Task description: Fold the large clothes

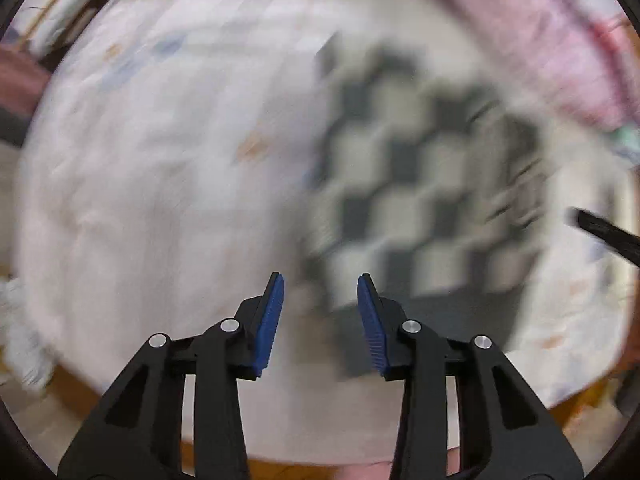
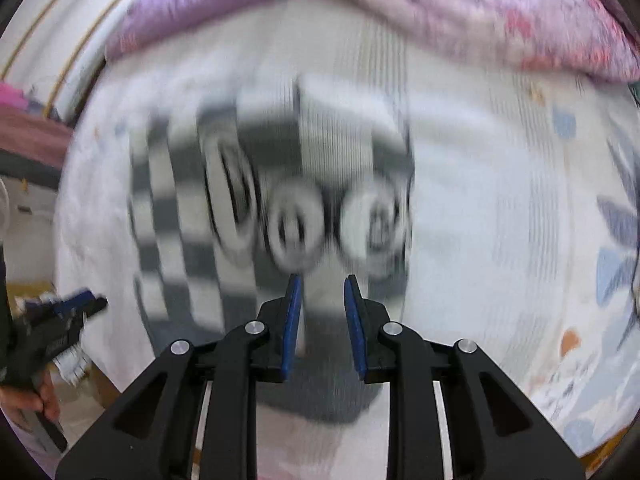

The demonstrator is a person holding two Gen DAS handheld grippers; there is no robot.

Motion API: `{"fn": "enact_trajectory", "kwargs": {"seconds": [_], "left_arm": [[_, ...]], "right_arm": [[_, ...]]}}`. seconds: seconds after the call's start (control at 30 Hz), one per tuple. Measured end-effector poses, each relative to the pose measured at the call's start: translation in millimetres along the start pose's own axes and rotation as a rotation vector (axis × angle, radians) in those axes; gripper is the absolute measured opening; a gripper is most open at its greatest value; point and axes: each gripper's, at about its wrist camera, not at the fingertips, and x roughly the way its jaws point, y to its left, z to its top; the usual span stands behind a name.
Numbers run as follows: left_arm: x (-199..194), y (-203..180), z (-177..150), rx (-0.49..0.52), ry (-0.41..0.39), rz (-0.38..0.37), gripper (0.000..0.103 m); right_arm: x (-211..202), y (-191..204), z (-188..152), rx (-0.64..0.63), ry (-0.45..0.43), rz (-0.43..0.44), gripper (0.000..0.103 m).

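White bedding point(image 1: 152, 184) with faint coloured prints covers the bed under both views, all of it smeared by motion blur. Left gripper point(image 1: 320, 300) points down with its blue pads apart and nothing between them. Just beyond its tips, to the right, lies the grey-and-white checkered garment point(image 1: 416, 168). Right gripper point(image 2: 322, 300) also has a gap between its pads, with no cloth pinched; the checkered garment lies past them, bearing round printed shapes. At the far edge a pink quilt point(image 2: 460, 12) is bunched.
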Motion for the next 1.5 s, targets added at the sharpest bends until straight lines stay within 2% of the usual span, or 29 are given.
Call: {"fn": "enact_trajectory", "kwargs": {"seconds": [0.07, 0.13, 0.17, 0.2, 0.23, 0.3, 0.33, 0.4, 0.5, 0.7, 0.83, 0.93, 1.0, 1.07, 1.1, 1.17, 1.27, 1.33, 1.37, 1.43, 1.47, 1.5], "left_arm": [[-0.9, -14.4, 32.1, 0.016, -0.066, -0.047, 0.039], [21.9, -30.7, 67.2, 0.033, -0.086, -0.021, 0.036], [36.4, -32.1, 85.2, 0.032, -0.087, -0.020, 0.030], [62.0, -36.4, 109.8, 0.018, -0.071, -0.026, 0.023], [83.6, -33.6, 124.5, 0.009, -0.051, -0.026, 0.021], [128.9, -37.5, 149.1, 0.011, -0.010, 0.004, 0.022], [137.5, -32.7, 150.9, 0.020, -0.022, 0.033, 0.022], [143.4, -34.9, 152.4, 0.049, -0.063, 0.084, 0.022], [141.7, -27.9, 152.6, 0.054, -0.073, 0.053, 0.022], [101.2, -24.3, 122.9, 0.053, -0.093, 0.001, 0.024], [75.3, -20.0, 74.7, 0.020, -0.102, -0.005, 0.032], [68.7, -23.9, 30.9, 0.035, -0.080, 0.015, 0.035], [74.0, -25.9, -5.6, 0.053, -0.028, 0.024, 0.035], [88.1, -23.2, -38.4, 0.084, 0.051, 0.046, 0.035], [100.9, -17.7, -60.1, 0.097, 0.095, 0.072, 0.034], [113.3, -5.2, -79.8, 0.061, 0.085, 0.037, 0.036], [133.4, 5.5, -77.8, 0.006, 0.077, -0.014, 0.039], [130.2, 3.2, -70.7, -0.003, 0.107, 0.001, 0.038], [124.5, 1.2, -68.8, 0.001, 0.113, 0.005, 0.038], [109.0, -3.4, -66.9, 0.036, 0.113, -0.015, 0.047], [98.8, -5.5, -65.4, 0.062, 0.091, -0.043, 0.060], [91.1, -6.1, -63.8, 0.079, 0.068, -0.052, 0.068]], "right_arm": [[-3.9, 0.5, 37.9, 0.005, -0.037, 0.019, 0.021], [7.3, -0.2, 63.1, 0.006, -0.009, 0.077, 0.021], [21.3, 1.7, 75.2, 0.022, 0.012, 0.101, 0.021], [34.8, 2.3, 81.4, 0.022, 0.043, 0.092, 0.018], [51.9, 5.3, 87.6, 0.013, 0.078, 0.056, 0.018], [90.7, -5.3, 97.0, 0.043, 0.094, 0.023, 0.018], [101.8, -13.1, 97.2, 0.077, 0.091, 0.037, 0.017], [115.0, -26.2, 98.4, 0.165, 0.063, 0.127, 0.014], [114.9, -15.6, 97.7, 0.094, 0.056, 0.082, 0.014], [88.3, -7.2, 64.5, 0.066, -0.018, 0.051, 0.015], [59.0, -10.1, 28.0, 0.107, -0.040, 0.046, 0.018], [62.3, -13.9, -6.4, 0.154, 0.066, 0.077, 0.018], [65.7, -17.3, -38.4, 0.176, 0.119, 0.099, 0.018], [79.0, -14.0, -71.4, 0.134, 0.215, 0.059, 0.018], [84.2, -14.7, -86.5, 0.134, 0.237, 0.033, 0.018], [87.8, -16.0, -105.5, 0.127, 0.188, 0.027, 0.018], [105.4, -17.7, -113.3, 0.125, 0.121, 0.012, 0.018], [101.7, -12.4, -107.1, 0.141, 0.149, -0.018, 0.019], [98.7, -10.2, -103.6, 0.141, 0.168, -0.024, 0.022], [89.4, -8.9, -95.7, 0.132, 0.184, 0.045, 0.054], [82.1, -11.2, -92.1, 0.120, 0.171, 0.129, 0.081], [73.7, -14.1, -89.3, 0.109, 0.142, 0.153, 0.083]]}}
